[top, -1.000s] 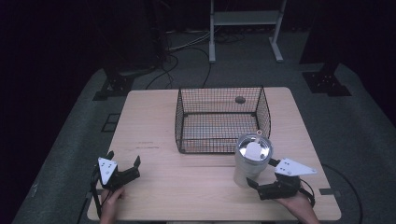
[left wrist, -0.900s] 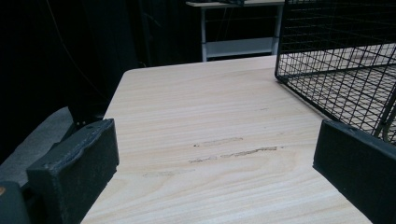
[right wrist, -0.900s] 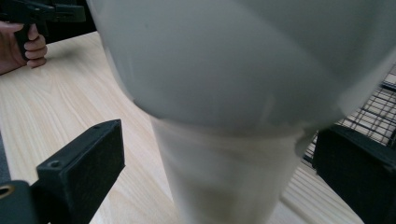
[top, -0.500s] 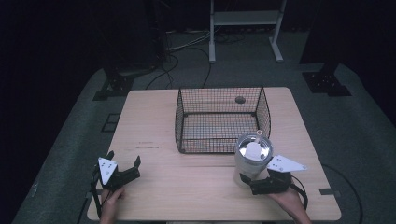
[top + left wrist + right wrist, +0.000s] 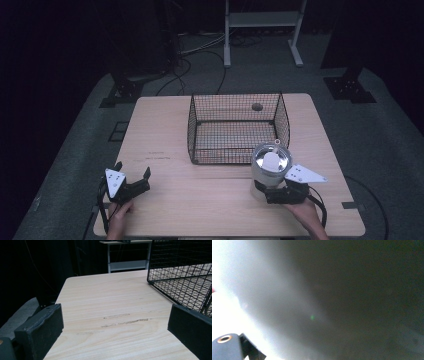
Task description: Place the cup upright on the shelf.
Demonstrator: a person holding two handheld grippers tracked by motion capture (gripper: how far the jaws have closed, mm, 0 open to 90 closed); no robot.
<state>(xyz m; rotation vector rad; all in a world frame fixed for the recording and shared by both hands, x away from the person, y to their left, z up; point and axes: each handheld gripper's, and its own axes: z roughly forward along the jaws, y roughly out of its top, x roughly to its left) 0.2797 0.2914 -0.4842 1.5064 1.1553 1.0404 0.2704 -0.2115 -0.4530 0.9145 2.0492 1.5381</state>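
Canister [image 5: 270, 167], metal, upright on tabletop [image 5: 215, 210], just outside wire basket's [image 5: 235, 127] near right corner; small white piece lies inside its open top. My right tongs [image 5: 265, 192] have moved in from canister's right over last second, now pressed against its lower wall; right gripper view shows blurred metal close up. Whether they are clamped yet, I cannot tell. My left tongs [image 5: 132, 179] rest well left of canister, jaws apart, nothing between. Judgement: grasp nearly made, lift toward basket likely next.

no readable text, labels, numbers
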